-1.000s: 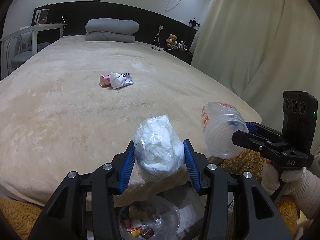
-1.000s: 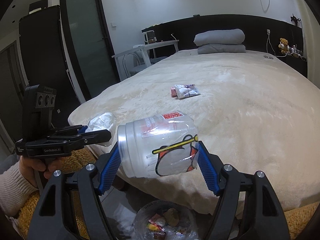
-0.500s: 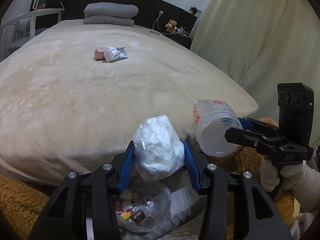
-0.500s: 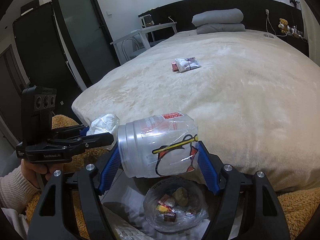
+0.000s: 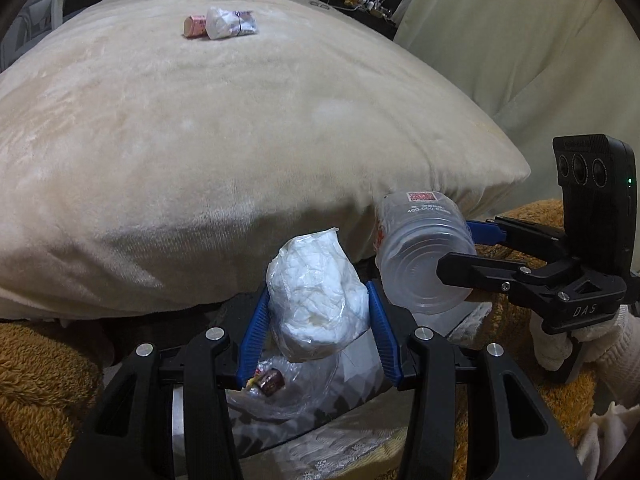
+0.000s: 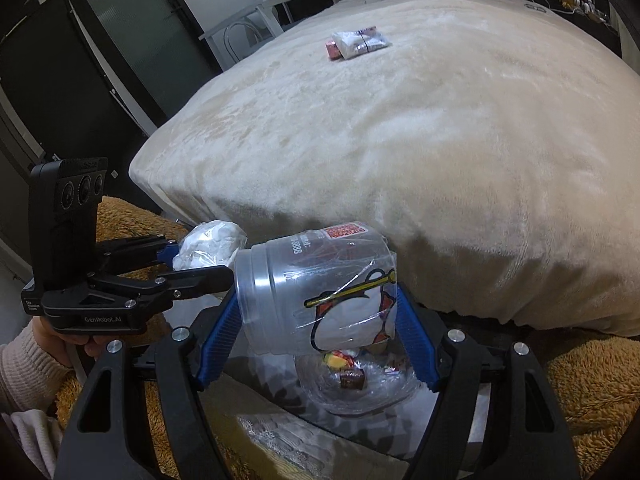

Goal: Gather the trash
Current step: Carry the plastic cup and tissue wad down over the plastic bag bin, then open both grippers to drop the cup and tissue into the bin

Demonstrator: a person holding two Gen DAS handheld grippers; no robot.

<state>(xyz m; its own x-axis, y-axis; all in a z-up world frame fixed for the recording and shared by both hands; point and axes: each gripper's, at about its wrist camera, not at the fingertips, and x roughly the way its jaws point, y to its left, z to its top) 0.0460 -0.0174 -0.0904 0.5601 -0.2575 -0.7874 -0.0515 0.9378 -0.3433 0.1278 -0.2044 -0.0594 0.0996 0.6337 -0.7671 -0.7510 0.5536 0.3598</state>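
Note:
My left gripper point(image 5: 318, 316) is shut on a clear bag of white crumpled tissue point(image 5: 316, 300), also seen in the right wrist view point(image 6: 212, 246). My right gripper point(image 6: 316, 320) is shut on an empty clear plastic jar point(image 6: 316, 296) with a cartoon label, lying sideways; the jar shows in the left wrist view point(image 5: 424, 256). Both are held off the foot of the bed, above a trash bin lined with a clear bag point(image 6: 356, 384) holding several wrappers point(image 5: 270, 380). A white packet point(image 5: 230, 22) and a pink box point(image 5: 194, 26) lie far up on the bed.
The beige bed point(image 5: 200, 140) fills the view ahead. Brown fluffy rug point(image 6: 580, 380) lies on both sides of the bin. Curtains point(image 5: 520, 40) hang at right. A white chair and desk point(image 6: 256, 16) and dark doors point(image 6: 100, 60) stand left of the bed.
Both grippers have moved down and back from the bed edge with their items. The bin now sits closer below them, and the bed top looks farther off.

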